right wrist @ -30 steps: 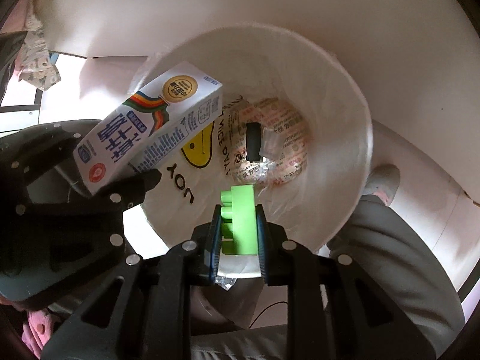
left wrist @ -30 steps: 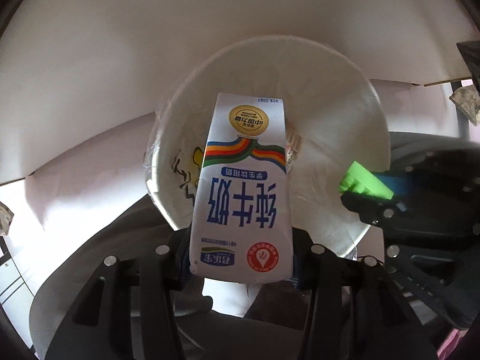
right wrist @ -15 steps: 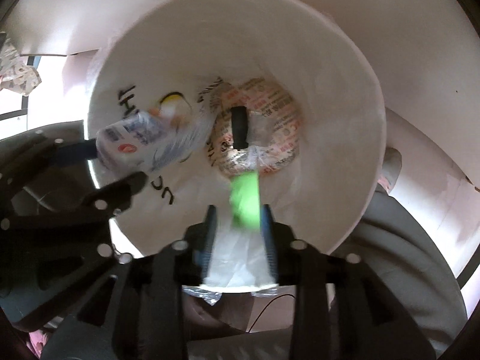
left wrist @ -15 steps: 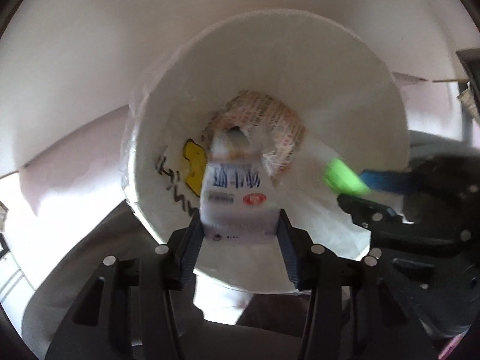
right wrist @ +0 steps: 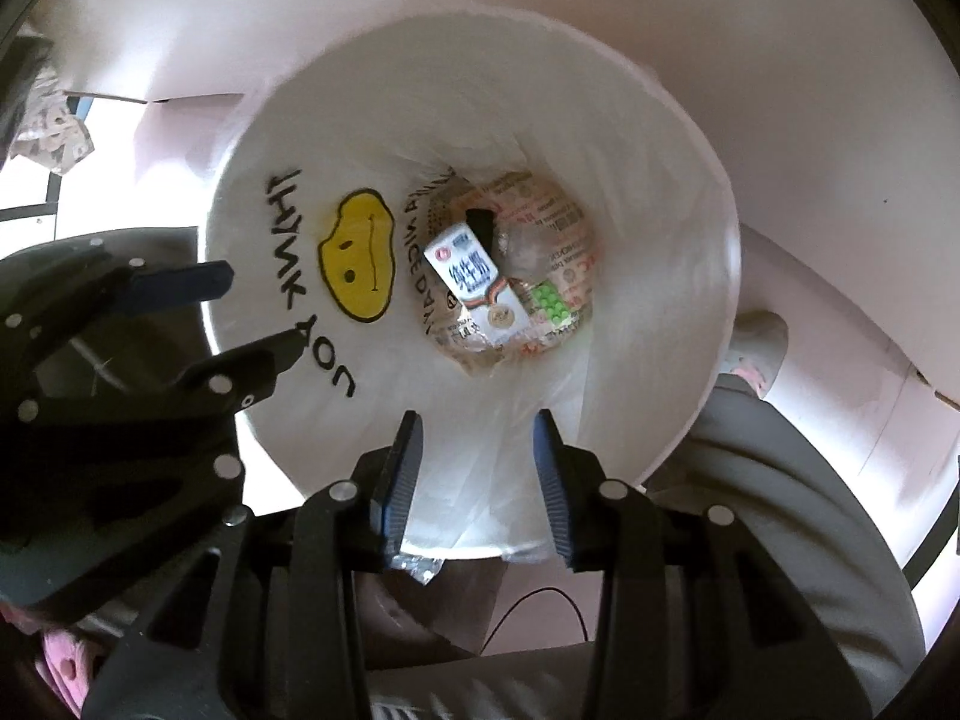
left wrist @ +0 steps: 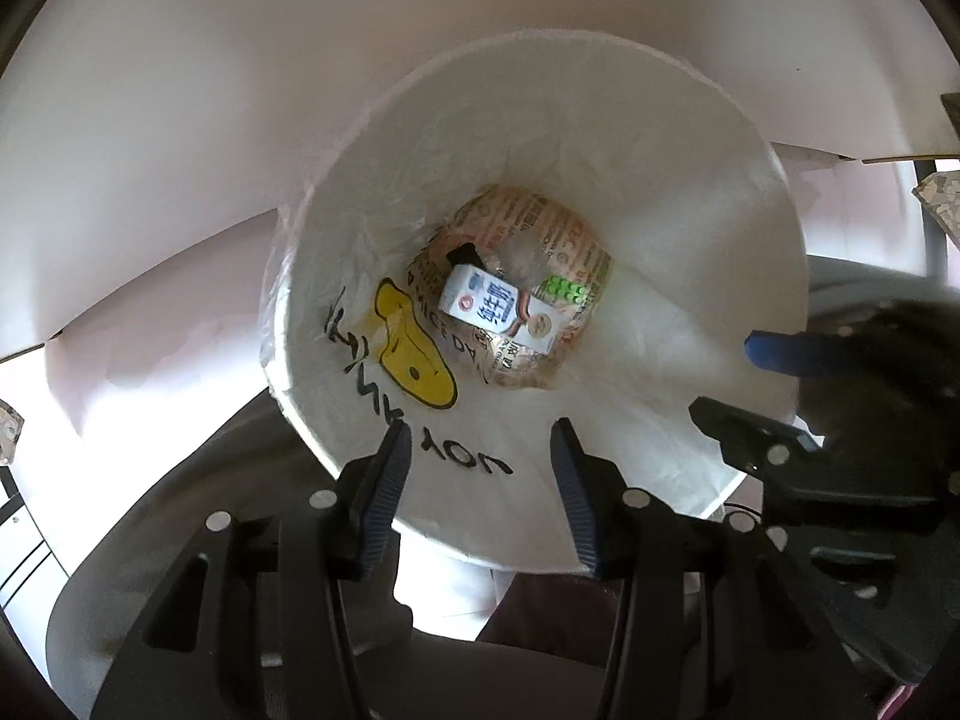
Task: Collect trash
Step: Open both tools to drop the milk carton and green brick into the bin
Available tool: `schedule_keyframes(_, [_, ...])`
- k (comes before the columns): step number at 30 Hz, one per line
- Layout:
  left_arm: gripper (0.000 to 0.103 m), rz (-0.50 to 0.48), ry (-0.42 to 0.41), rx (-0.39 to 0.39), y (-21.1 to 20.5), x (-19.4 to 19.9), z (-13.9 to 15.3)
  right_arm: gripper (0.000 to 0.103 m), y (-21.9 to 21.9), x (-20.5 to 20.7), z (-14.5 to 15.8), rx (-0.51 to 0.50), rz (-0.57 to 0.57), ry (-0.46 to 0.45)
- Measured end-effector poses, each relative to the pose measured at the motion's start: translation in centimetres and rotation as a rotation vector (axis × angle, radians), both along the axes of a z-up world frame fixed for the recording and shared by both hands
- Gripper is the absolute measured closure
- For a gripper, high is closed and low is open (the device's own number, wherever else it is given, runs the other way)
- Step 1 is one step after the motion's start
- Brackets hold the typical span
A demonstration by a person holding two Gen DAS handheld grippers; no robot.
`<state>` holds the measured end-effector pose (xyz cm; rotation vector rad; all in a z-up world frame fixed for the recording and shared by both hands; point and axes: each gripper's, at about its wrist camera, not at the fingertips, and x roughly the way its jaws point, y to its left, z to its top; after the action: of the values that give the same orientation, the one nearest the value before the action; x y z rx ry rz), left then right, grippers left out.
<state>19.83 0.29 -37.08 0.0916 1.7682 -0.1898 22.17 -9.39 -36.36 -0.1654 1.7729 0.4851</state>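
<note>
Down at the bottom of the white bin (left wrist: 690, 192), milk carton (left wrist: 501, 312) lying flat on printed wrappers (left wrist: 540, 228), green block (left wrist: 563, 288) touching it at its 3 o'clock, black piece (left wrist: 461, 254) at its 11. Same pile in the right view: carton (right wrist: 474, 282), green block (right wrist: 551, 300) beside it. Left gripper (left wrist: 480, 477) poised above the near rim, jaws wide, nothing between them. Right gripper (right wrist: 477, 471) likewise, jaws wide and empty. Carton probably light and stiff-walled yet crushable; best pinched across its narrow faces, gently. Block looks rigid and easy to grip. Bin liner (right wrist: 630, 138) thin, slippery, prone to snagging.
</note>
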Motion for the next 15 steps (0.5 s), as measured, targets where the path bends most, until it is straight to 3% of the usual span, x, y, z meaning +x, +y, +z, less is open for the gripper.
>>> schedule_keyframes(8, [0.052, -0.018, -0.089, 0.002, 0.9, -1.4, 4.3, 0.063, -0.6, -2.1, 4.4, 0.031, 0.041, -0.083])
schedule_keyframes(15, [0.052, -0.041, -0.262, 0.004, 1.8, -2.5, 11.9, 0.063, -1.8, -3.8, 11.1, 0.077, 0.081, -0.217])
